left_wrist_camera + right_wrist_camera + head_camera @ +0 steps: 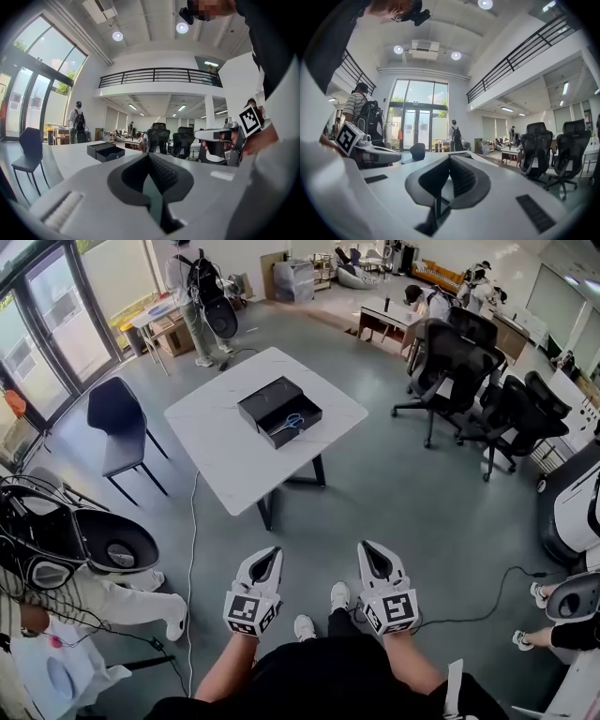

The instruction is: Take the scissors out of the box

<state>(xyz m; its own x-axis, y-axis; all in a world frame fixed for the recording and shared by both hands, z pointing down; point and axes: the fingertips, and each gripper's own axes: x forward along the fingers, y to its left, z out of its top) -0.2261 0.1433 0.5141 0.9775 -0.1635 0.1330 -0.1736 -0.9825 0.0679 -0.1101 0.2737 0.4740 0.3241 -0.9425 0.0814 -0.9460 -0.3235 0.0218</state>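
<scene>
A black box (279, 409) lies open on the white table (216, 442) well ahead of me, and the blue-handled scissors (288, 423) rest in its open tray. Both grippers hang close to my body, far short of the table. My left gripper (269, 555) is shut and holds nothing; its own view looks along the shut jaws (150, 155) toward the box (105, 151). Beside it, my right gripper (370, 547) is shut and empty too, with its jaws (450, 157) meeting in its own view. Each gripper shows at the edge of the other's view.
A black chair (117, 423) stands left of the table, and several black office chairs (459, 362) stand to its right. A person sits at my lower left (84, 596) with gear. A cable (192, 549) runs across the floor toward the table.
</scene>
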